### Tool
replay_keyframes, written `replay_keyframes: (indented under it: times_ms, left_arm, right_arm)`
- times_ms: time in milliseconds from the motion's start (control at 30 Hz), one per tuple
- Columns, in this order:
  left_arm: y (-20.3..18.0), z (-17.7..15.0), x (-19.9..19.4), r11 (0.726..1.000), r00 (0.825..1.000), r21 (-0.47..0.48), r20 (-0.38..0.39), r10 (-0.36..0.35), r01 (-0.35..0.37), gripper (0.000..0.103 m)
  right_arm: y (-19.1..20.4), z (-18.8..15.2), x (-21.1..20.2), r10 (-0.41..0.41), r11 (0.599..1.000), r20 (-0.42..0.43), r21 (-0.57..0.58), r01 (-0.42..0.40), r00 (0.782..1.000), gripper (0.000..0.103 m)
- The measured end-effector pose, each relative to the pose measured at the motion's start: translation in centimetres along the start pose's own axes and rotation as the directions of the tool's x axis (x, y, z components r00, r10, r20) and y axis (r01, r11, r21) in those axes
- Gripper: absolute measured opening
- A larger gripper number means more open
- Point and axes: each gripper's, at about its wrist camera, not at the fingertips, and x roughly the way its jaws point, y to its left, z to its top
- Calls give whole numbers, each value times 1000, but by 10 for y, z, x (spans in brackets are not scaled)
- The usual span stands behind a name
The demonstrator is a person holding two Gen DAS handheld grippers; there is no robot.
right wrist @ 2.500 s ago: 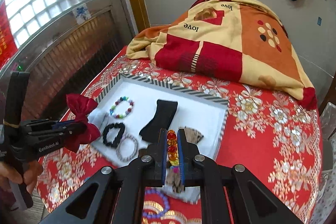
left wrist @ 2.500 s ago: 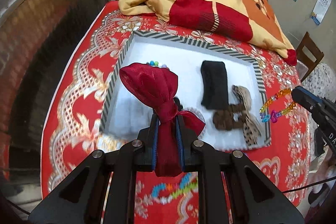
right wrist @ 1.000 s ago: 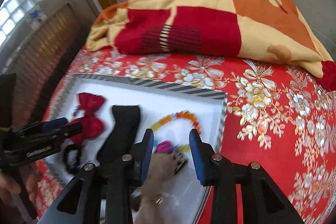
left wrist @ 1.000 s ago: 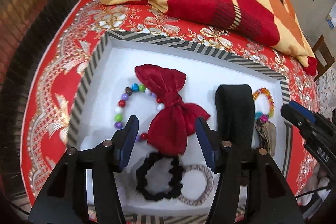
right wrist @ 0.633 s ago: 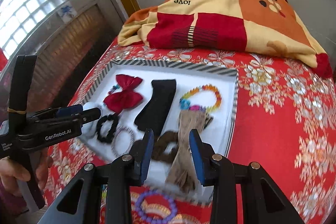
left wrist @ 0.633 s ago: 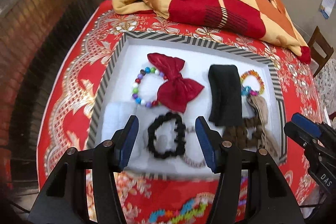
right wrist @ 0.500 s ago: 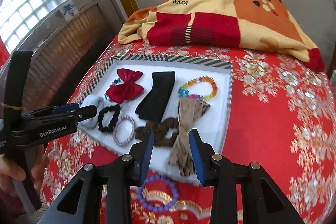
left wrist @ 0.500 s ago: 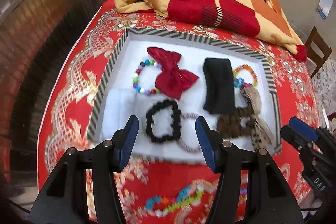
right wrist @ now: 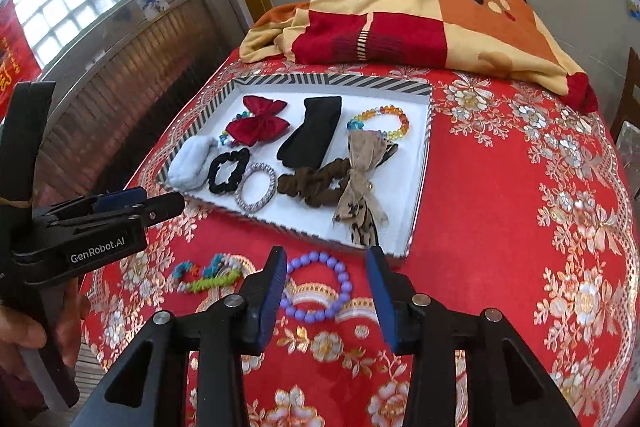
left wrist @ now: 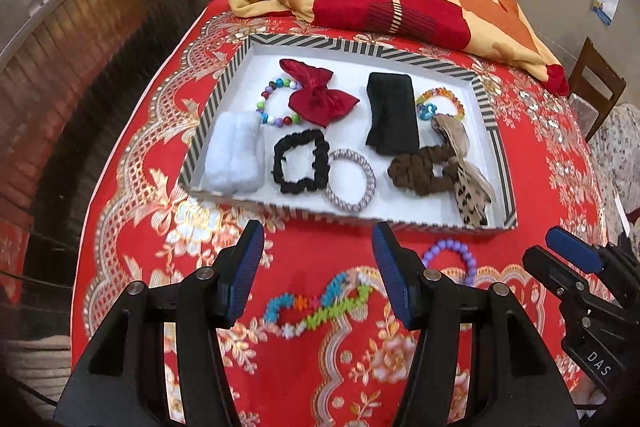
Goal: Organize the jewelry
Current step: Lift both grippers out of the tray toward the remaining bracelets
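Both claws are empty now, and that's the news: the red bow (left wrist: pixel 318 97) that the left claw (left wrist: pixel 318 279) was clamping a moment ago lies in the striped tray (left wrist: pixel 360 45), ahead of the claw and partly over the multicoloured bead bracelet (left wrist: pixel 267 107), while the amber bead bracelet (right wrist: pixel 382 125) the right claw (right wrist: pixel 326 291) carried rests in the tray's far right corner, just beyond the leopard-print bow (right wrist: pixel 360 183). Each claw has pulled back toward the near side of the desk (right wrist: pixel 520 211), fingers spread wide apart, nothing between them. Two drops done, then. What remains outside the tray sits right where the claws point: the purple bead bracelet (right wrist: pixel 316 285) lies just ahead of and between the right claw's open fingers, and the colourful plastic chain bracelet (left wrist: pixel 316 307) lies between the left claw's fingers, slightly below them. My read is that these two are the last pieces to gather, one per claw.
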Motion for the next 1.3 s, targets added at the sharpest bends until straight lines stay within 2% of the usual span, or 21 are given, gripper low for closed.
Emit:
replay_keyframes:
  times_ms: [267, 433, 667, 900, 1067, 1300]
  left_arm:
    - [5, -21, -9, 1000, 1000, -26, -25, -4, 3, 56]
    - [34, -31, -10, 996, 998, -92, -56, -20, 15, 56]
    - [69, -48, 2, 989, 995, -146, -99, 6, -20, 56]
    - [70, -66, 22, 992, 988, -129, -156, -23, 3, 56]
    - [74, -69, 38, 990, 981, -138, -192, -28, 1, 56]
    - [74, -72, 55, 988, 973, -148, -219, -66, 34, 56]
  right_arm:
    - [3, -16, -4, -8, 1000, -29, -19, 7, 1000, 40]
    - [0, -27, 4, -14, 1000, -60, -20, 13, 998, 40]
    - [-9, -37, 28, -25, 1000, -115, -8, 25, 993, 40]
    - [-10, -34, 48, -55, 998, -138, -24, 52, 989, 40]
    - [-6, -30, 65, -89, 995, -159, -66, 80, 983, 40]
    - [-5, -28, 78, -97, 994, -177, -69, 86, 979, 40]
